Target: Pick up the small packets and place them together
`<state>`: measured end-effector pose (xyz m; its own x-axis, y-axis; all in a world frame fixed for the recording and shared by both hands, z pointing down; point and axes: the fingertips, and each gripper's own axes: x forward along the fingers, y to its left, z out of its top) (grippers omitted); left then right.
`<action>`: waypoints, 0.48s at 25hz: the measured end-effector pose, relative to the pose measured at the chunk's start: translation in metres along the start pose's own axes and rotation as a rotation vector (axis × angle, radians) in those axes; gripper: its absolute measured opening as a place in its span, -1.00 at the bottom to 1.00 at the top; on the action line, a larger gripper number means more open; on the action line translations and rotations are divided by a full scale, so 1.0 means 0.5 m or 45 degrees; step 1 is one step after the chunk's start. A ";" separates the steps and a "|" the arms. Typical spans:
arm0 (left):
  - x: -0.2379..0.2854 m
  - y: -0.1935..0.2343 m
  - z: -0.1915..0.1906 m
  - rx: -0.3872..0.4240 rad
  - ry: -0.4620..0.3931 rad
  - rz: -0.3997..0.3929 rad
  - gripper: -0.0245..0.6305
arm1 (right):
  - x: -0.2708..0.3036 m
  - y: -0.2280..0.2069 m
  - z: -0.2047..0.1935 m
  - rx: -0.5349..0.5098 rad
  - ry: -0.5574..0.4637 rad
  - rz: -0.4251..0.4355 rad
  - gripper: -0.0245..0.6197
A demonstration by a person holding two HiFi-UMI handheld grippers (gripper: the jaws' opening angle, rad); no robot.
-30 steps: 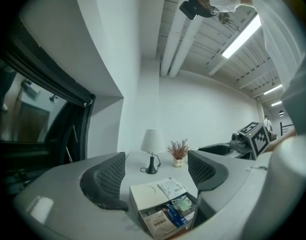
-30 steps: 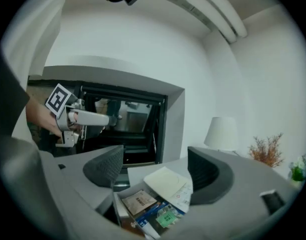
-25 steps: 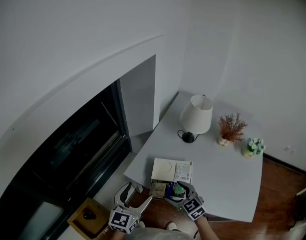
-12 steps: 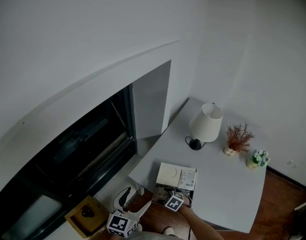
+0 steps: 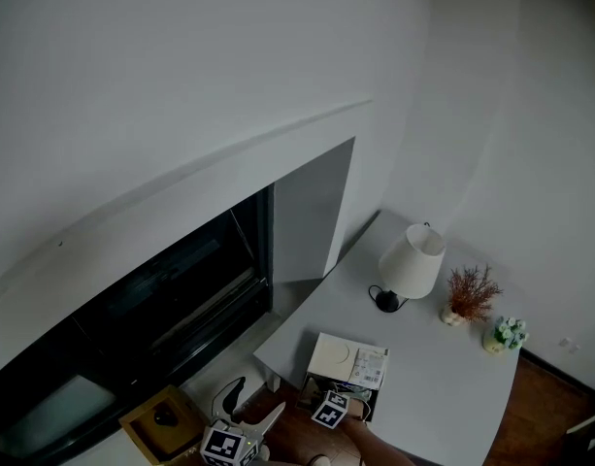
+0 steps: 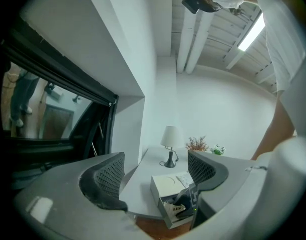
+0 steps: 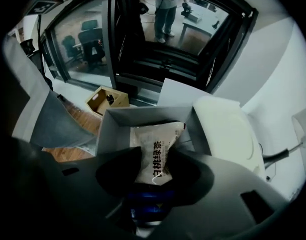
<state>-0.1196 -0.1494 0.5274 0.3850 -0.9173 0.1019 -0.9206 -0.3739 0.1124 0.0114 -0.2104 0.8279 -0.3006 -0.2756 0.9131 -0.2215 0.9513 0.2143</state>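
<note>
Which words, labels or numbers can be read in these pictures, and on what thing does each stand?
"白桃绿茶": down the white packet in the open white box; first character partly covered.
Printed sheet on the box lid: too small to read.
Print on a packet in the left gripper view: blurred.
</note>
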 end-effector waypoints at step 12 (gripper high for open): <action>0.025 -0.025 0.003 -0.017 -0.030 -0.030 0.23 | -0.184 -0.005 0.026 0.042 -0.355 -0.156 -0.41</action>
<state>-0.1031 -0.1565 0.5257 0.4048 -0.9112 0.0761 -0.9103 -0.3937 0.1274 0.0276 -0.1892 0.7387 -0.5118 -0.4199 0.7495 -0.3005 0.9048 0.3017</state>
